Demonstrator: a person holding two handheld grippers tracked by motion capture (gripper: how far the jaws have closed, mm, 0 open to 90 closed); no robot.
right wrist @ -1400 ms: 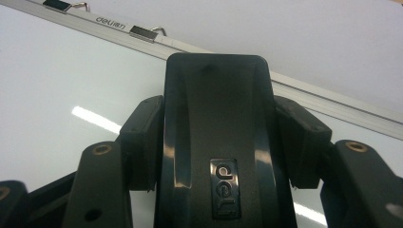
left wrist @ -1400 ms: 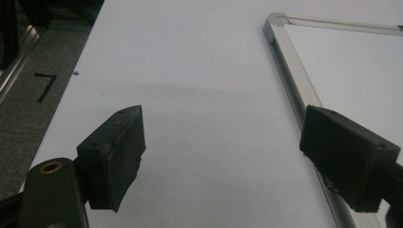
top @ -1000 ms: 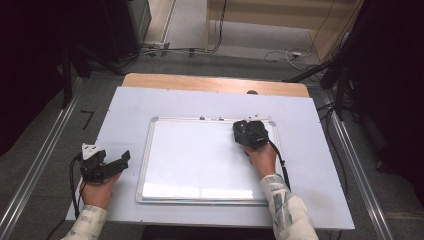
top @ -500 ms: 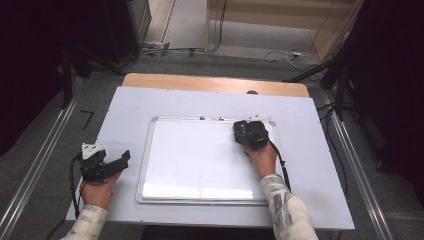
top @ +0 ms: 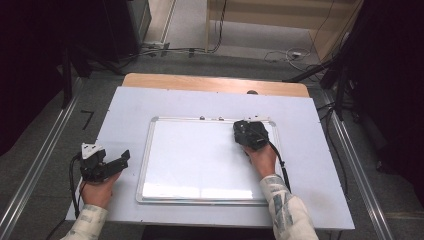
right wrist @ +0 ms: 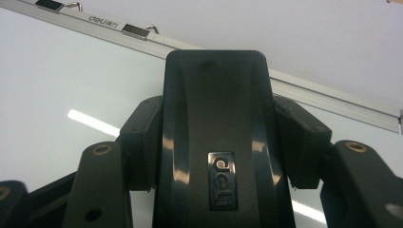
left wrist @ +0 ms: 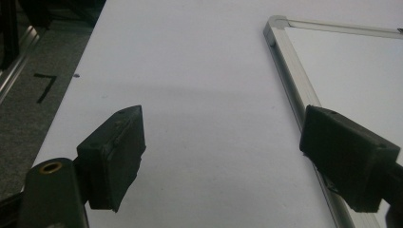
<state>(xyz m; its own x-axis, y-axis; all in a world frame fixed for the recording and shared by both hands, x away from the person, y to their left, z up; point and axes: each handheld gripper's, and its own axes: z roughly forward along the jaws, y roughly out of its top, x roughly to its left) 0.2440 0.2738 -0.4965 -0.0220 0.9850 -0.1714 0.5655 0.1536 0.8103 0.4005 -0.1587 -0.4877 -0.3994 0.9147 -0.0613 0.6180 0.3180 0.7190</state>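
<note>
A white whiteboard (top: 200, 160) with a silver frame lies flat in the middle of the table. My right gripper (top: 248, 131) rests on its far right corner, shut on a black board eraser (right wrist: 216, 142) with a small logo plate; the pads (right wrist: 140, 142) press on both of its sides. The board's top frame rail (right wrist: 304, 90) with metal clips runs just beyond the eraser. My left gripper (top: 120, 162) sits on the table to the left of the board, open with nothing between its jaws (left wrist: 223, 156). The board's left frame edge (left wrist: 290, 80) runs beside its right jaw.
The pale table top (top: 130, 110) has a wooden strip (top: 210, 84) along its far edge. Metal rails (top: 40, 165) flank the table on both sides. Cables (top: 280, 55) lie on the floor beyond it.
</note>
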